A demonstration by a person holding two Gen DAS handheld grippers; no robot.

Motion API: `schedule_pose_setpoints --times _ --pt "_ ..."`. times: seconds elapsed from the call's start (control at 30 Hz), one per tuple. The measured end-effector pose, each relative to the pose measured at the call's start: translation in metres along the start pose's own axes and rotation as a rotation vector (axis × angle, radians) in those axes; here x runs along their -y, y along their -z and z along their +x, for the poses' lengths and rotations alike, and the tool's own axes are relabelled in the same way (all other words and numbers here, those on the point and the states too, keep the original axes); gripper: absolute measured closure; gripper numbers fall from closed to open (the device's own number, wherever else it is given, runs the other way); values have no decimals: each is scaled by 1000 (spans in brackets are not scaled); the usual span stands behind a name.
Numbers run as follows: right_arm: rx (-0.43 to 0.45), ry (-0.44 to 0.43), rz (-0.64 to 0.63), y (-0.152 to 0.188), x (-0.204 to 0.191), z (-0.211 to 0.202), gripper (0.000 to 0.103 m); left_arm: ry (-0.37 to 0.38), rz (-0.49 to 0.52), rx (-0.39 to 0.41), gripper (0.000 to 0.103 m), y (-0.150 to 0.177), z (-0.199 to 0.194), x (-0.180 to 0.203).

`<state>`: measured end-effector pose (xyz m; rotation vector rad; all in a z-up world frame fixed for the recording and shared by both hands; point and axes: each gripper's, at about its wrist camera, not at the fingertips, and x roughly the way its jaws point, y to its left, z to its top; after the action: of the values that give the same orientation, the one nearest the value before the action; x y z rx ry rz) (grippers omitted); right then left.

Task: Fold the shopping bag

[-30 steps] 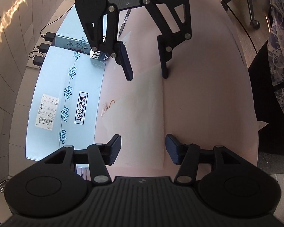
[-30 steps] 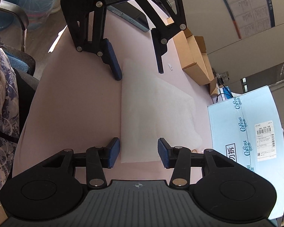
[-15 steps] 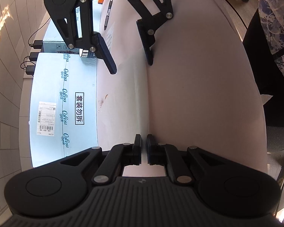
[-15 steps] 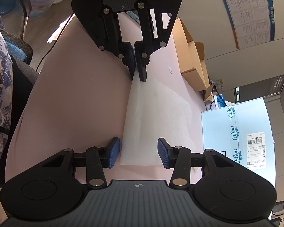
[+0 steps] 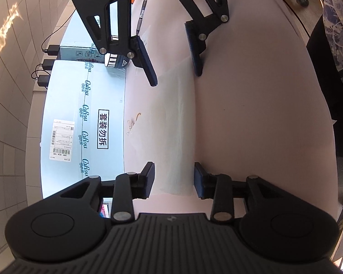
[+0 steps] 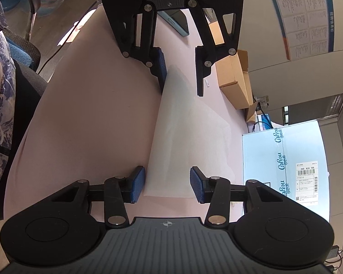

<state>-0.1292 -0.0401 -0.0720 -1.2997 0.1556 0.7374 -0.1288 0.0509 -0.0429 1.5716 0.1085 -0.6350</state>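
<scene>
Pink counter (image 5: 263,118) lay bare toward the person's side, white shopping bag (image 5: 173,125) flat as a folded strip between left tool (image 5: 173,178) and right tool (image 6: 167,183), both spread wide, gripping nothing, blue carton (image 5: 80,114) bordering the far edge.

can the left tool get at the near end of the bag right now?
Probably yes. The left tool is open, its fingers either side of the shopping bag end, which lies flat on the table. Nothing sits between them.
</scene>
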Motion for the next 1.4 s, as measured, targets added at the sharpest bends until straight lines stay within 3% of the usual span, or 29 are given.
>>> schedule_pose_setpoints --times 0.1,0.2,0.37,0.6,0.77,0.87,0.97,1.1,1.17,1.27,1.3,1.33,1.37,1.4 --pt "2 5 8 0 -6 -2 75 3 -3 -3 70 0 3 -1" --pt "5 -12 -6 1 -14 -1 98 8 2 -10 71 -2 5 -1" --pt "26 1 42 3 -17 1 99 19 6 -14 74 -3 6 3" --pt "45 24 87 6 -18 1 99 37 9 -18 96 -3 6 10" --pt "53 -17 165 8 -7 -2 99 63 -17 -27 101 -2 6 7" --pt "46 -98 245 11 13 -6 99 114 -52 -37 101 2 1 -1" --pt "50 -220 347 18 38 -13 97 222 -127 -27 101 11 -12 -15" --pt "85 -300 470 21 58 -20 97 368 -294 -18 100 25 -17 -38" --pt "102 -302 505 22 63 -21 97 393 -337 -11 96 29 -16 -44" --pt "119 -316 545 22 69 -20 97 364 -350 8 95 28 -20 -45" --pt "122 -316 551 22 70 -20 97 356 -347 18 89 26 -20 -45" --pt "122 -315 557 22 70 -20 97 344 -341 27 80 25 -21 -45" --pt "124 -312 572 22 72 -19 97 310 -328 41 51 22 -22 -42" --pt "121 -315 589 22 74 -17 97 289 -322 52 36 21 -23 -42"
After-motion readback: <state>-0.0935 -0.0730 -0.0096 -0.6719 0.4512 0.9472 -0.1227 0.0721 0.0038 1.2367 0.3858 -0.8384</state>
